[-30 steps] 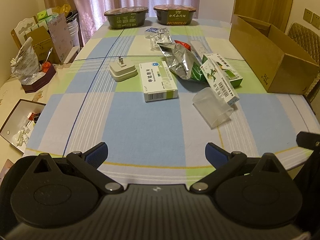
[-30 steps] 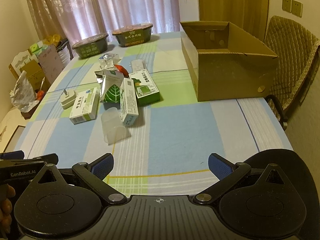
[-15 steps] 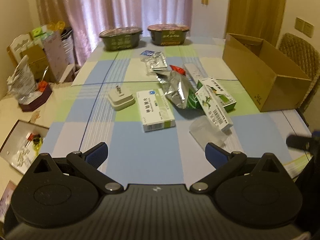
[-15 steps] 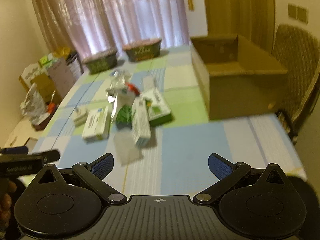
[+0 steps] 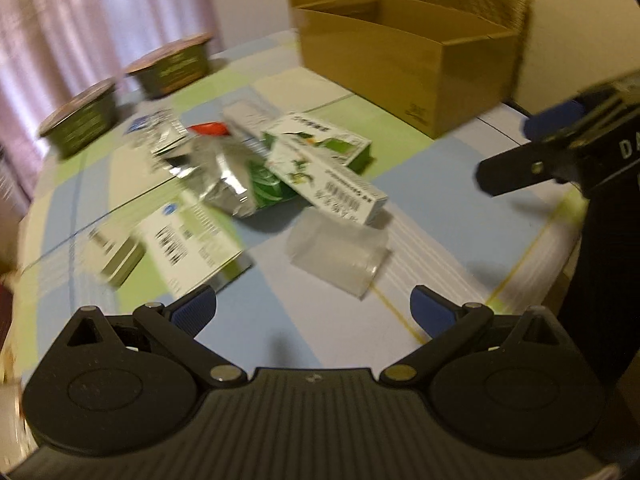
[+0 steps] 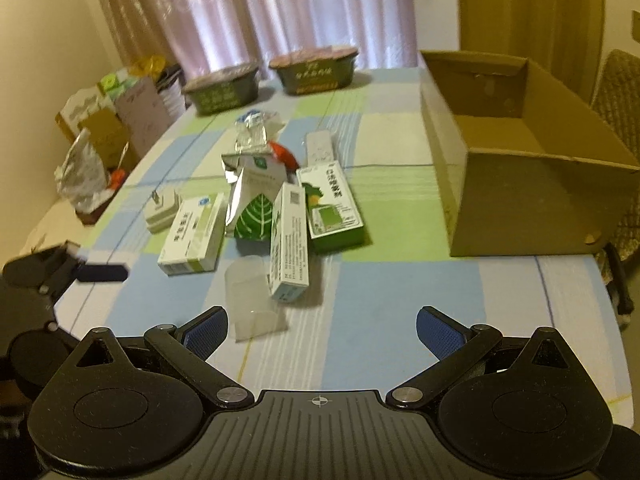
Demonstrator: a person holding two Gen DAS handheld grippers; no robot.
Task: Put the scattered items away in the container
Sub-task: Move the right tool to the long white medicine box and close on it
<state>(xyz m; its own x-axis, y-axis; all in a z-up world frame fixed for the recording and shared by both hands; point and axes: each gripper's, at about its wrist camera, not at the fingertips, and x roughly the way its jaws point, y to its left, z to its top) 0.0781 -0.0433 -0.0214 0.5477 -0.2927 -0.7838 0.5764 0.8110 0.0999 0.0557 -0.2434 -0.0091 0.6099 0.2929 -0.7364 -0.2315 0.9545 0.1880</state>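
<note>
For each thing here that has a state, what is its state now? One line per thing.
Left claw: open, holds nothing.
Right claw: open, holds nothing.
Cardboard box: open on top, nothing visible inside.
Clear plastic cup: lying on its side.
Foil pouch: torn open, crumpled.
Long medicine box: closed, leaning on the cup.
Two dark bowls: lids on.
</note>
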